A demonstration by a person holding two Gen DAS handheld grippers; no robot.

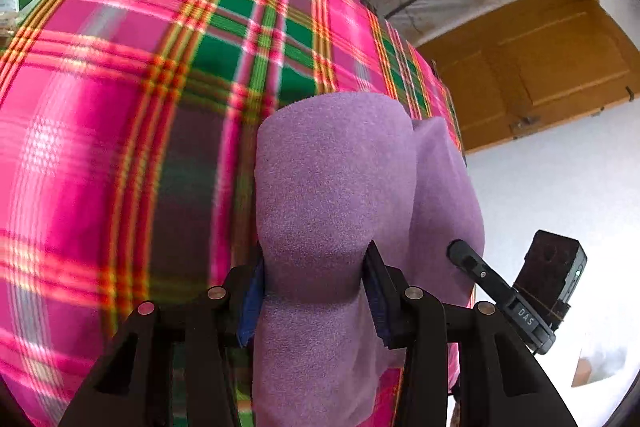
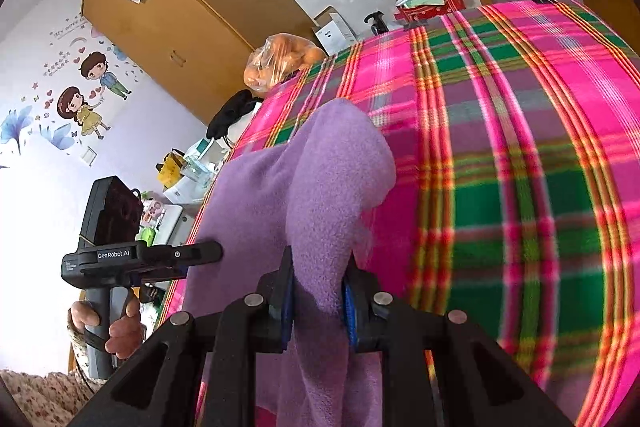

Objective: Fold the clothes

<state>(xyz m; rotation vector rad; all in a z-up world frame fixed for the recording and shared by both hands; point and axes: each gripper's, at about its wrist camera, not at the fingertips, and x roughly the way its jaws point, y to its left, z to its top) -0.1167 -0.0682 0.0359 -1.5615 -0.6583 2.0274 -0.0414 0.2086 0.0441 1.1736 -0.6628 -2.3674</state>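
Plainly, risks first, then jaws.

Slip risk, left: the left gripper [image 1: 314, 291] is pinching a thick rounded fold of the purple fleece garment [image 1: 336, 187]; such a bulky bunch is likely squeezing outward, so a quick pull could be letting it slide free.

Slip risk, right: the right gripper [image 2: 318, 301] is biting only a narrow ridge of fleece, and a tug away from the left side could be dragging that ridge out.

Uneven fold risk: one hand running ahead of the other would probably be skewing the fold line over the plaid blanket [image 1: 120, 107].

Snag risk: fleece dragging on the blanket could be rucking it, judging by how close the cloth is hanging.

Left jaws: standing moderately apart, pads pressing on both sides of the fleece roll.

Right jaws: standing narrower, pads clamping a thin fold of the same garment.

Garment place: bunching up above the blanket, near its edge, stretching between the two grippers.

Clutter: boxes [image 2: 332, 27] and a bag of oranges [image 2: 280, 63] are sitting beyond the blanket's far edge.
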